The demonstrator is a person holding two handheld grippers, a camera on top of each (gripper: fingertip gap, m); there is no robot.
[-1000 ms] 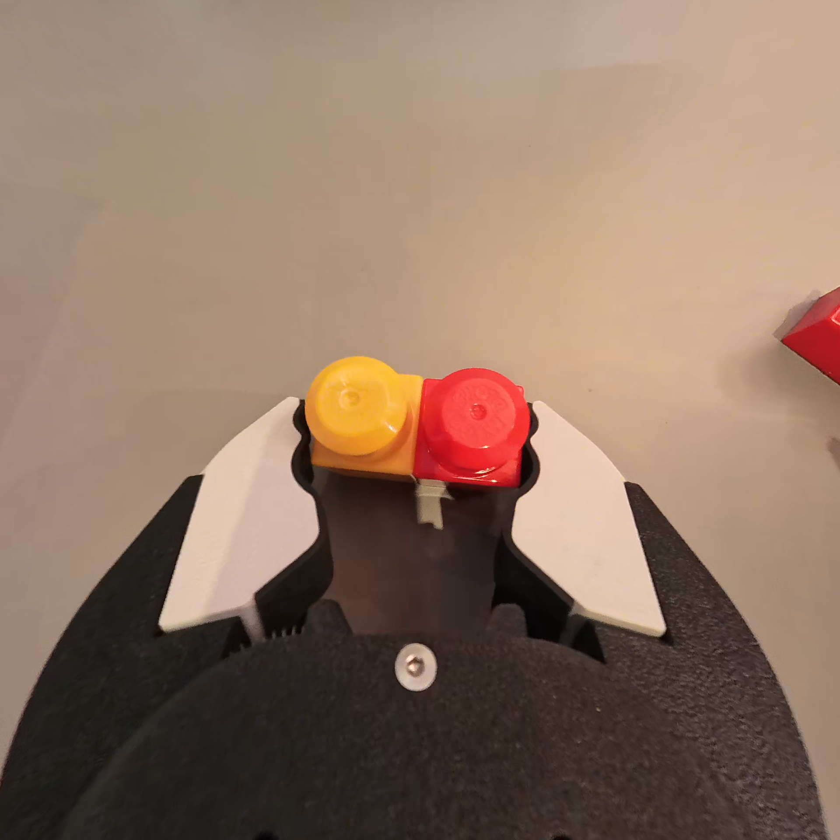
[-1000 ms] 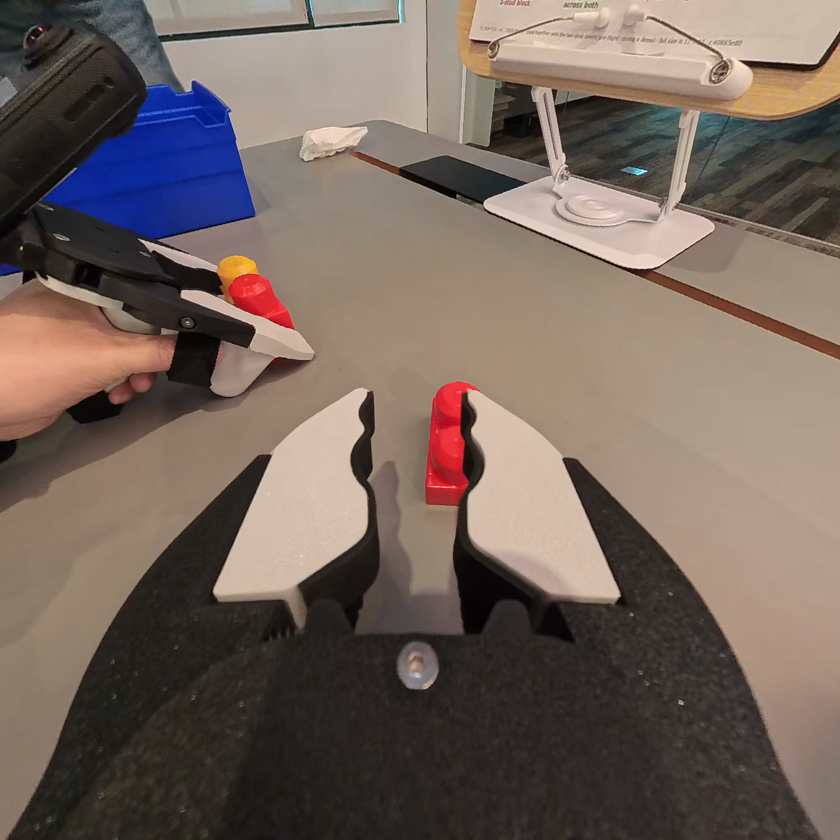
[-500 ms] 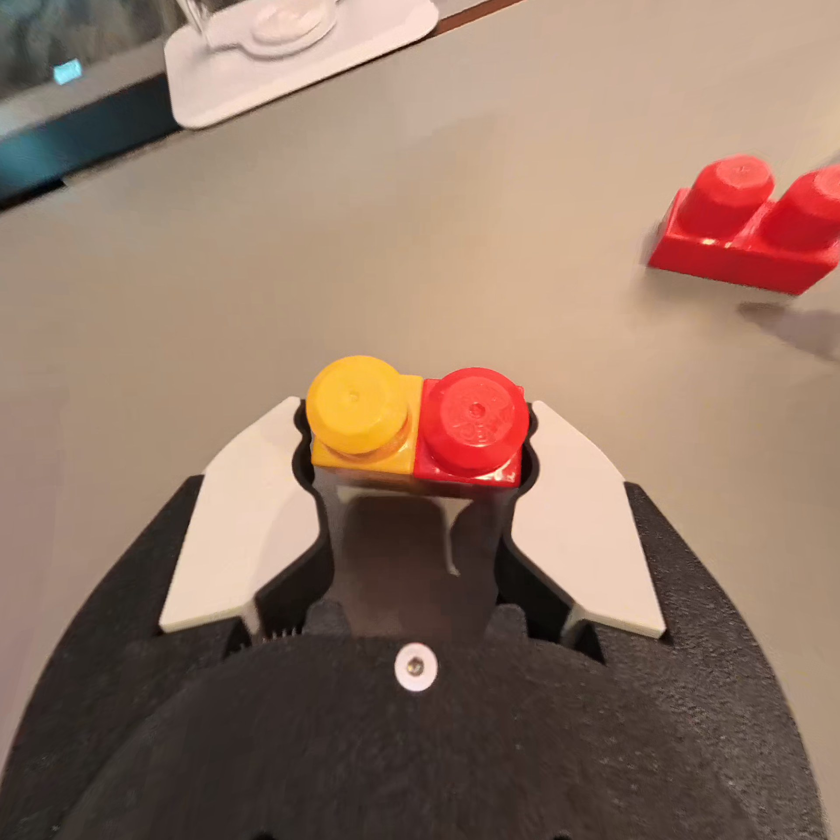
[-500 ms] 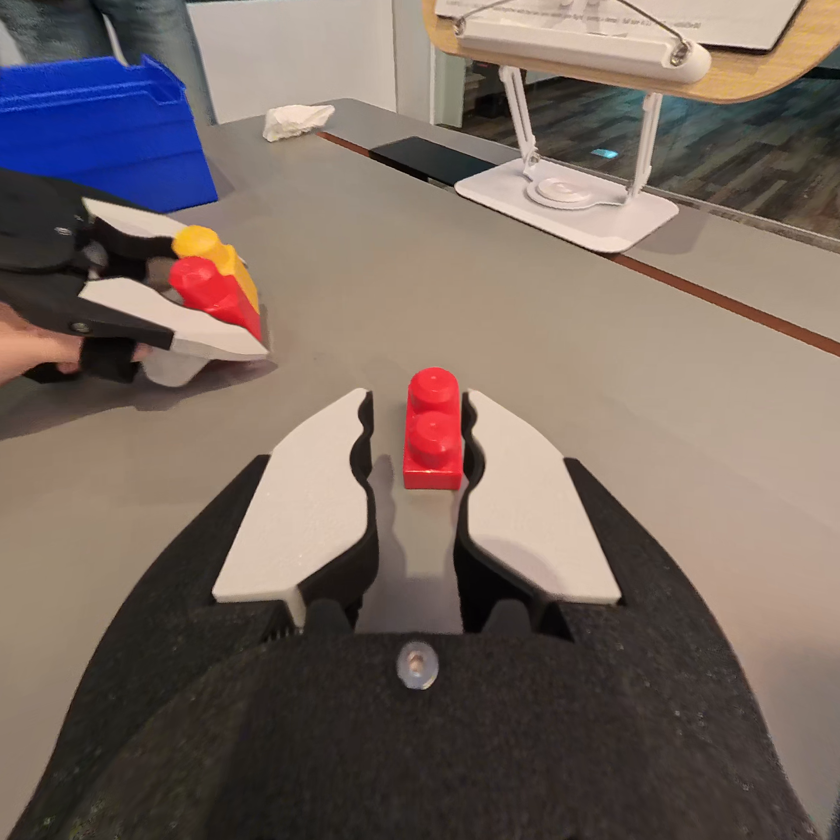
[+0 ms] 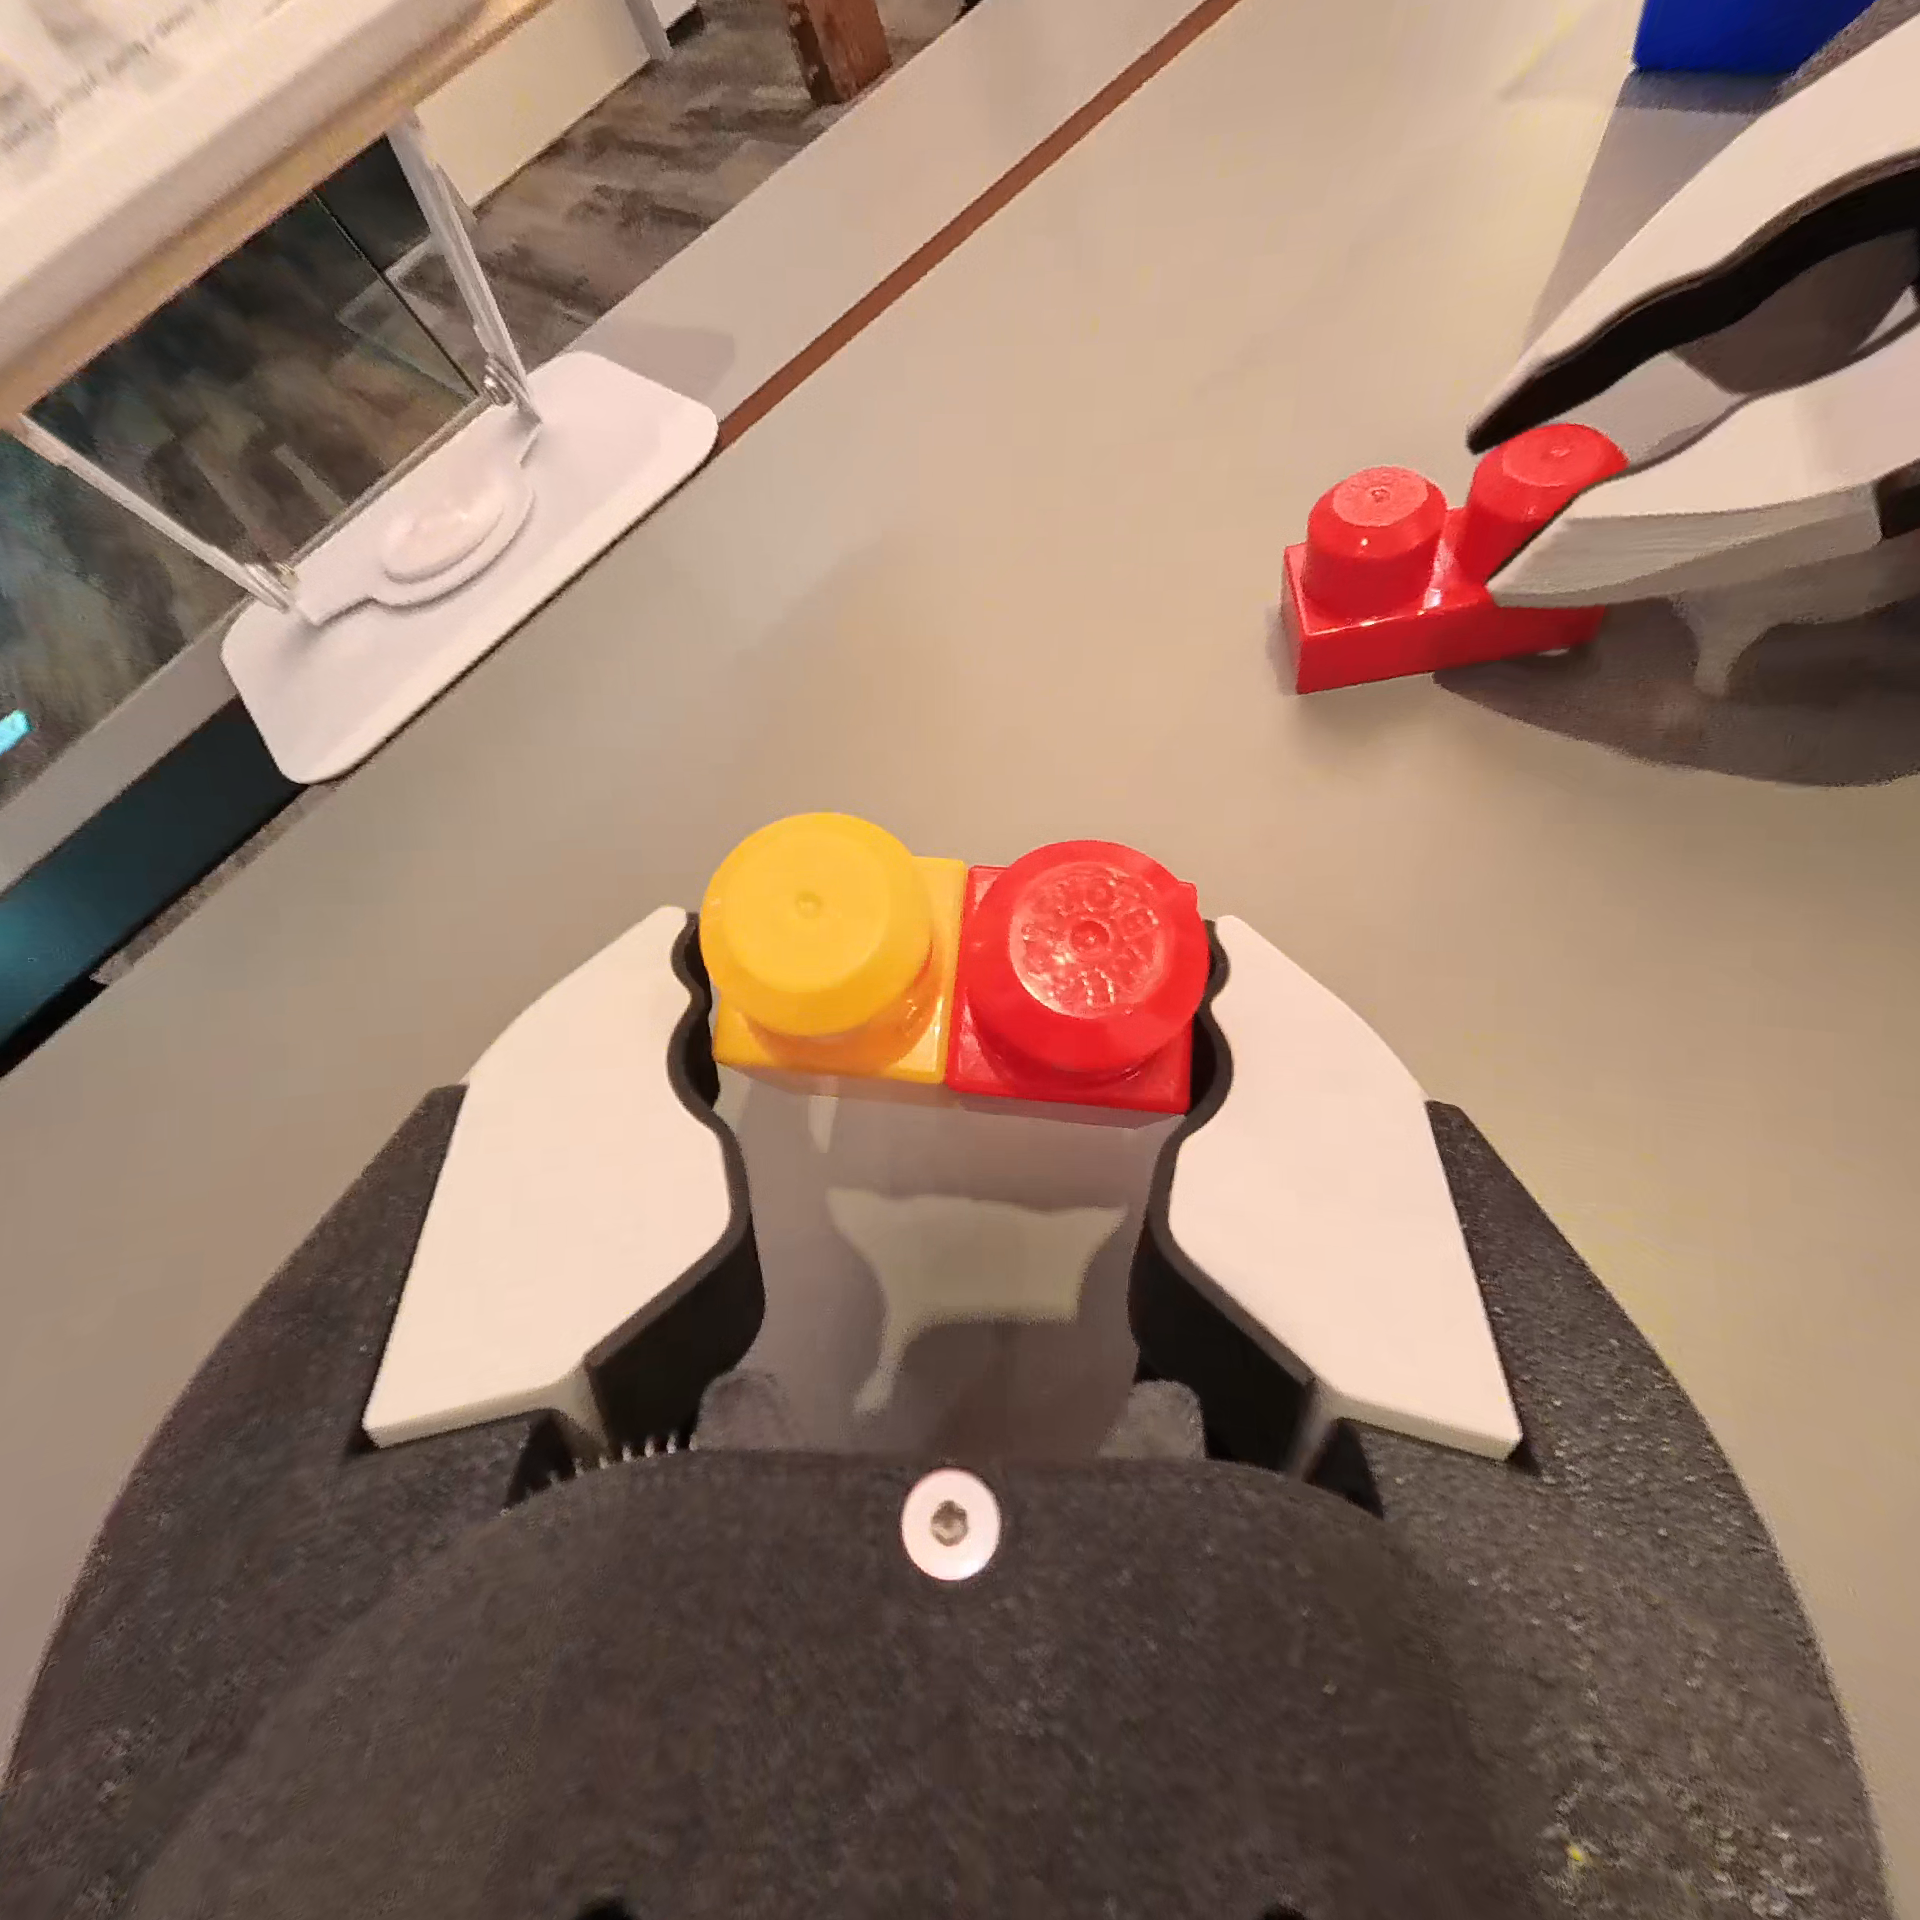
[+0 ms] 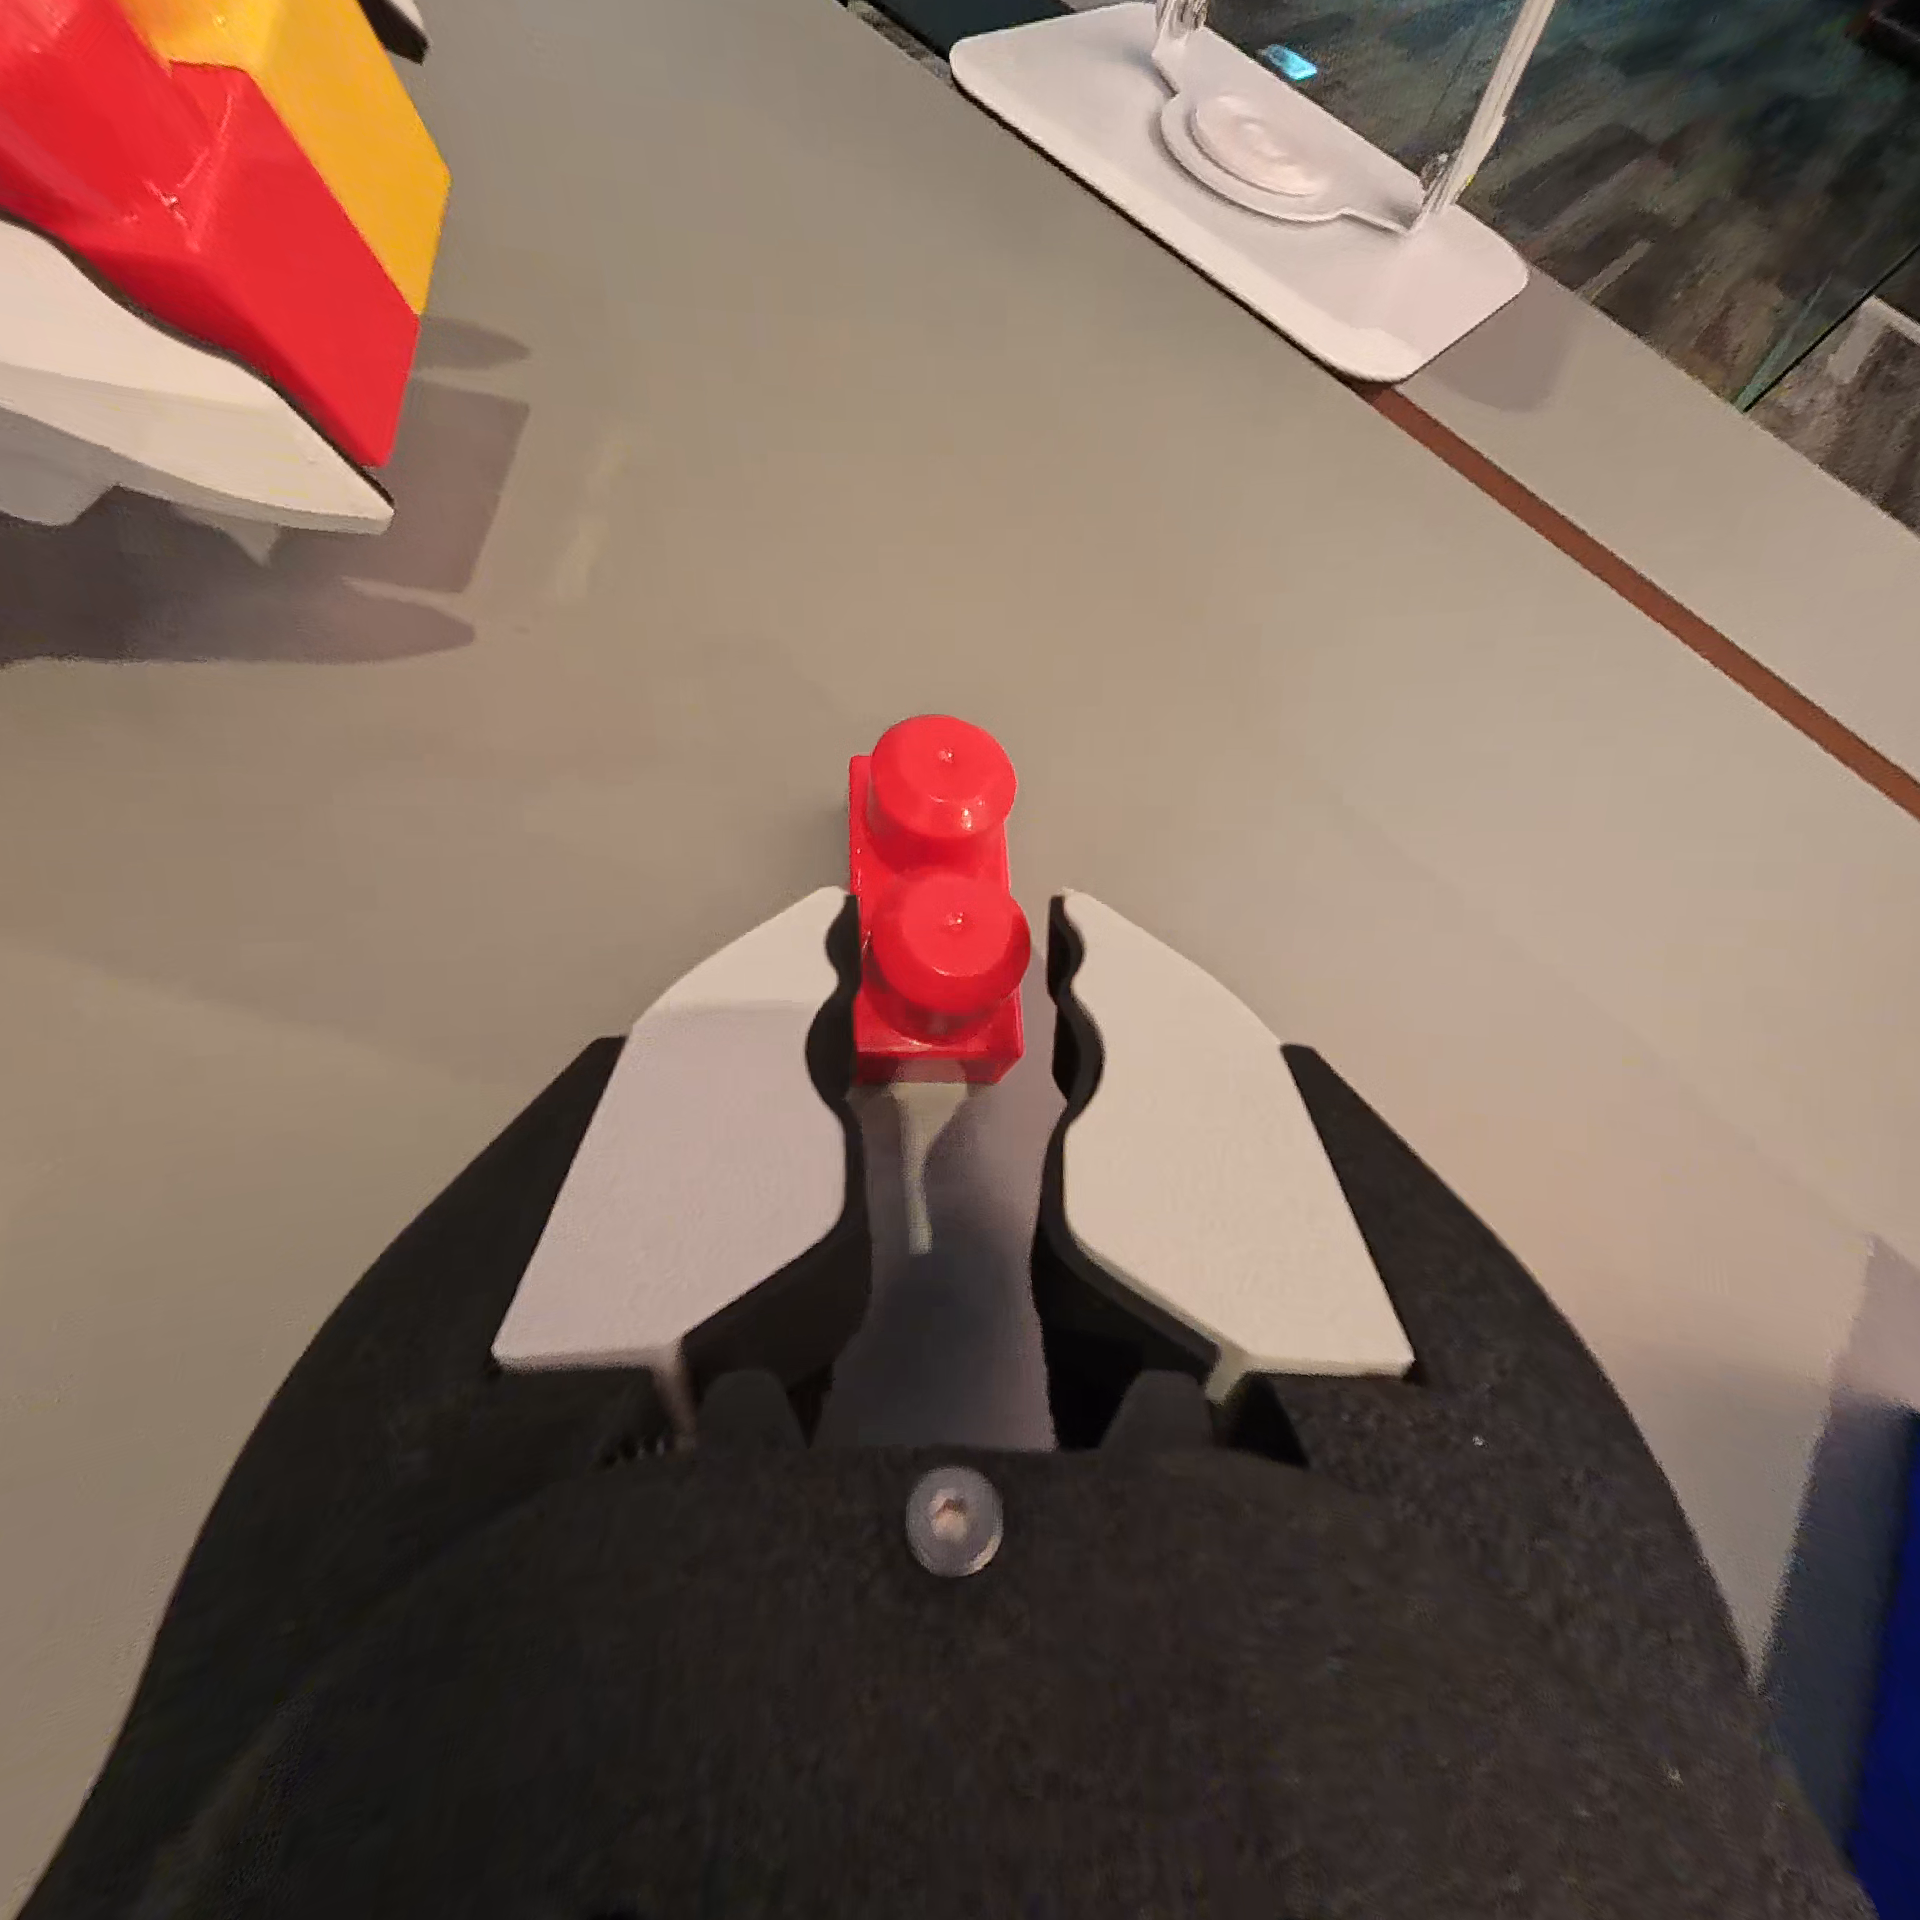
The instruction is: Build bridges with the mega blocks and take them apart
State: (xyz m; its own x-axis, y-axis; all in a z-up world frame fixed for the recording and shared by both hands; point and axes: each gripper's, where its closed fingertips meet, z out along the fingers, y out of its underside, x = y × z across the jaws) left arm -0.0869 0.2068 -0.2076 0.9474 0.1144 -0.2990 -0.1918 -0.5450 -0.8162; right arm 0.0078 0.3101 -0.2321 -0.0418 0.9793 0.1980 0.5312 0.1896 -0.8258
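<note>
My left gripper (image 5: 951, 987) is shut on two one-stud blocks held side by side, a yellow block (image 5: 821, 935) on the left and a red block (image 5: 1081, 966) on the right, above the grey table (image 5: 1039, 623). A red two-stud block (image 6: 935, 894) lies on the table. My right gripper (image 6: 945, 935) is open and straddles its near stud; the left finger touches the block and a gap shows on the right. The left wrist view also shows the two-stud block (image 5: 1392, 582) and the right gripper (image 5: 1662, 468). The right wrist view shows the held red block (image 6: 208, 260) and yellow block (image 6: 343, 135) at top left.
A white stand base (image 5: 468, 540) with clear legs sits near the far table edge and also shows in the right wrist view (image 6: 1247, 177). A brown seam (image 6: 1662, 623) crosses the table. A blue bin (image 5: 1745, 31) stands behind the right gripper.
My left gripper rose and swung toward the right gripper with both blocks still held. My right gripper tilted down and moved forward along the two-stud block; its jaws stayed equally wide.
</note>
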